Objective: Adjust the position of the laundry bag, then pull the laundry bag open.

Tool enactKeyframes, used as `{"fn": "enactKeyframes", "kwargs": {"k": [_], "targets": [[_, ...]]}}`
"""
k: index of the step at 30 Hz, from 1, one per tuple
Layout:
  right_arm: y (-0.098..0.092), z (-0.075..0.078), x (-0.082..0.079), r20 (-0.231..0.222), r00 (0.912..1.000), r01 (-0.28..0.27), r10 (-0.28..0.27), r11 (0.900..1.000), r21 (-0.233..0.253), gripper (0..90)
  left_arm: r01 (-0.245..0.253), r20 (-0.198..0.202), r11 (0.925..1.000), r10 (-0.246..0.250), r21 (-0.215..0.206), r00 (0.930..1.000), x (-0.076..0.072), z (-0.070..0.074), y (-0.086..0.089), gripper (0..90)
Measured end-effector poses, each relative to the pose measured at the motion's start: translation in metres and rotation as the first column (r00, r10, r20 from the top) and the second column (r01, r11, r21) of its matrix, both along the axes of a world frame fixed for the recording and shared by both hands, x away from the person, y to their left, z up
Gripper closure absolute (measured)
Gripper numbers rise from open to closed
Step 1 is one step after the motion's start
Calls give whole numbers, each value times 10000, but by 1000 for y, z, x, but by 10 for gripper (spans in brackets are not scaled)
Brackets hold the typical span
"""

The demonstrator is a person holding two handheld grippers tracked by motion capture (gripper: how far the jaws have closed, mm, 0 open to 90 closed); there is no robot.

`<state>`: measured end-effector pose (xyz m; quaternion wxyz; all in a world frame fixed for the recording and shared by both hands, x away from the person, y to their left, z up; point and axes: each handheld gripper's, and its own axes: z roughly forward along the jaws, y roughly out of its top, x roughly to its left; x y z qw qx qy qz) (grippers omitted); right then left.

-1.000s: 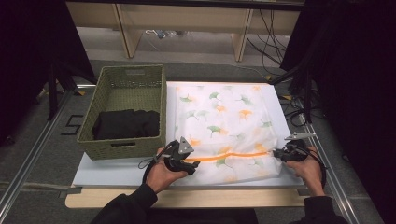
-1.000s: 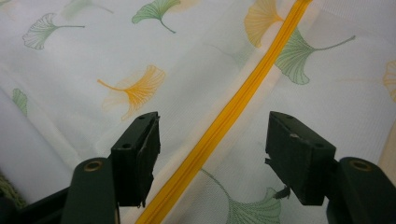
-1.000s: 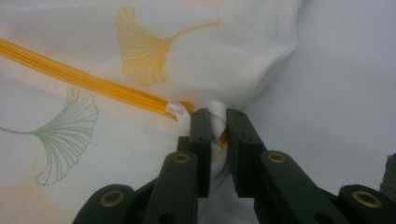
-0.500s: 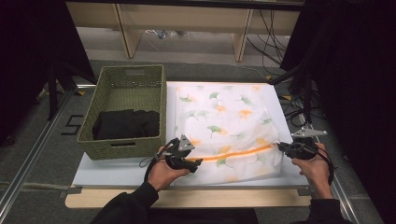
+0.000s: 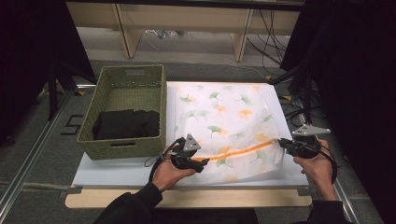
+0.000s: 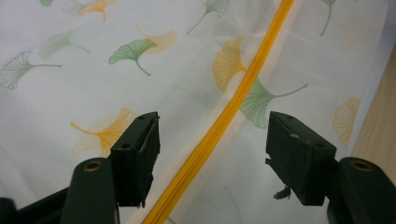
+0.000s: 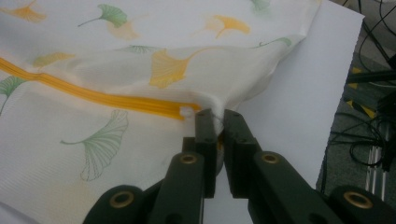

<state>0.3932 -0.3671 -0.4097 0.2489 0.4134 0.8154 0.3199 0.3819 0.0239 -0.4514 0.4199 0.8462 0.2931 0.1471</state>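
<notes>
The right gripper [image 7: 215, 114] is pinched tight on the end of the orange zipper [image 7: 93, 95], its jaws closed on the white fabric just beside the small white zipper end. The right gripper view shows this hold plainly; in the high view the same gripper [image 5: 285, 144] sits at about 4 o'clock on the table, and only its dark body and grey plate can be made out, not the jaws.

The left gripper [image 6: 212, 140] stands wide open. In the left gripper view its two jaws straddle the zipper [image 6: 224, 119], one on each side, and touch neither the zipper nor each other; whether they rest on the cloth I cannot tell. In the high view this gripper [image 5: 198, 165] lies at about 6 o'clock, held in the person's left hand [image 5: 168, 172].

The zipper belongs to a white mesh bag [image 5: 224, 126] printed with green and orange ginkgo leaves. The bag lies flat on the white board [image 5: 107, 170], filling its centre and right half, with the zipper running from 6 o'clock towards 4 o'clock between the two grippers. The right gripper view shows the bag's fabric raised into a fold towards the closed jaws, which the high view does not reveal.

At 9 o'clock, just beside the bag's left edge, stands a green woven basket [image 5: 126, 79] holding a folded black cloth [image 5: 126, 123]. Beyond the table's right edge, at 3 o'clock, black cables [image 5: 299, 109] trail over the floor.
</notes>
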Motion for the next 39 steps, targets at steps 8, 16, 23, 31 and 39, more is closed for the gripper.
{"fn": "enactKeyframes", "kwargs": {"k": [8, 16, 23, 31, 39], "targets": [[4, 4, -3, -78, 10000, 61, -59, 9998, 198, 861, 348, 91, 9994, -348, 6, 9994, -2, 1, -10, 348], [7, 9, -3, 122, 9998, -147, 146, 9998, 118, 861, 632, -97, 9974, -636, -353, 9979, -3, 2, -25, 361], [11, 16, -3, 57, 9994, -352, 352, 9994, -55, 861, 1000, 25, 9929, -1000, -651, 9950, -3, 4, -36, 436], [19, 18, -1, 64, 9980, -629, 630, 9978, -195, 860, 1495, 42, 9727, -1511, -1774, 9885, 3, 11, -75, 530], [43, 22, -2, 95, 9913, -1304, 1312, 9897, -594, 860, 1745, -197, 9525, -1852, -2497, 9825, 13, 7, -108, 617]]}}
